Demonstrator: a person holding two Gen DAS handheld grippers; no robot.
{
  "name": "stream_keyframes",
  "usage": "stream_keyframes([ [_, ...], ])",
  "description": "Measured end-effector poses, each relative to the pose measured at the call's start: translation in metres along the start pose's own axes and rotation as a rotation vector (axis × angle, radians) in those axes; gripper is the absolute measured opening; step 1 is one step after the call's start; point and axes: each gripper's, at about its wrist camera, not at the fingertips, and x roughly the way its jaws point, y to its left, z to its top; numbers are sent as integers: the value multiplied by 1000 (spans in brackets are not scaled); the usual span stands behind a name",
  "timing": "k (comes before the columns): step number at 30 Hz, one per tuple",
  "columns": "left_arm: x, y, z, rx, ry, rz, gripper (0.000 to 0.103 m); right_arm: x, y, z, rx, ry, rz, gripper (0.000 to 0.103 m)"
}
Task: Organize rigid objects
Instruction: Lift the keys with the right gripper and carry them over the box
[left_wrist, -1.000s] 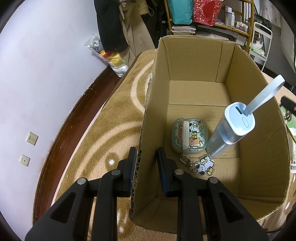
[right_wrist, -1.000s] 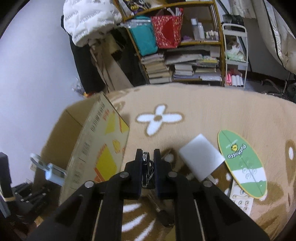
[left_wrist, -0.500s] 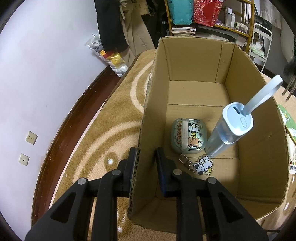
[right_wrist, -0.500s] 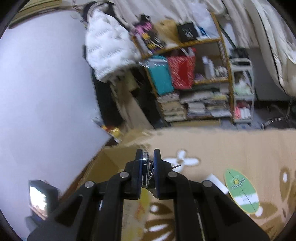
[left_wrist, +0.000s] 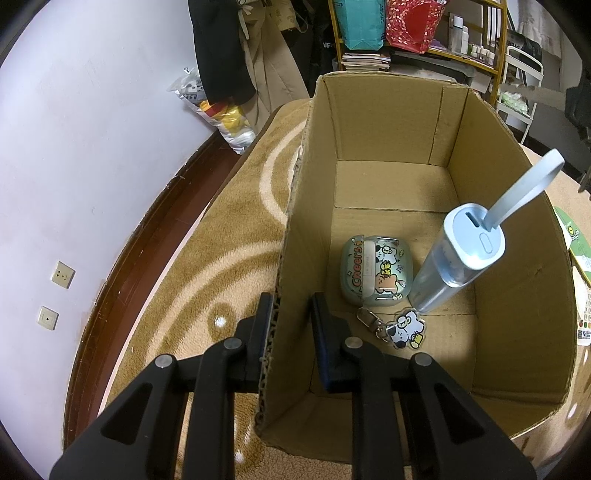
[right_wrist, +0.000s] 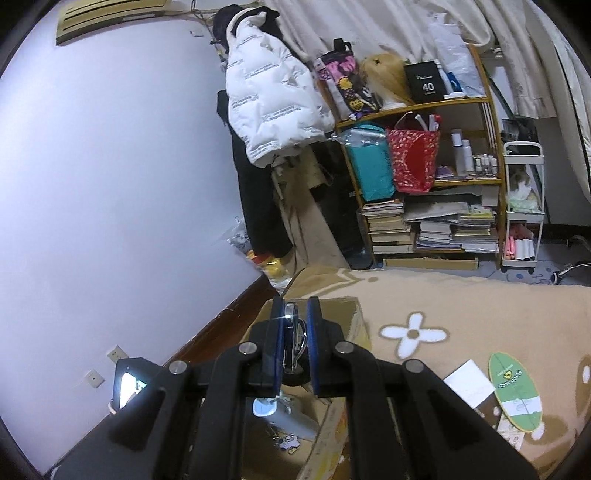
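Note:
My left gripper is clamped on the near left wall of an open cardboard box, one finger outside and one inside. On the box floor lie a cartoon "Cheers" case and a dog charm keychain. A pale blue bottle with a strap leans there too. My right gripper is shut on a metal key ring, held in the air above the box. The bottle and the charm show below it.
The box stands on a tan patterned carpet beside a lilac wall. A white card and a green oval board lie on the carpet to the right. Shelves of books and bags stand at the back.
My right gripper has risen from the carpet with the key ring and swung left over the box. The left gripper has kept its hold on the box wall.

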Motion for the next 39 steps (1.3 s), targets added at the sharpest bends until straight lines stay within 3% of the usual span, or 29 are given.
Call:
stream_keyframes([
  [16, 0, -1, 0, -3, 1, -2, 19, 16, 11, -17, -29, 64, 38, 12],
  [29, -1, -2, 2, -3, 3, -4, 19, 38, 8, -32, -43, 165, -28, 12],
  [36, -1, -1, 2, -3, 3, -4, 20, 57, -5, -48, -27, 272, -68, 12],
  [39, -1, -1, 2, -3, 3, -5, 20, 57, -9, -53, -35, 293, -79, 21],
])
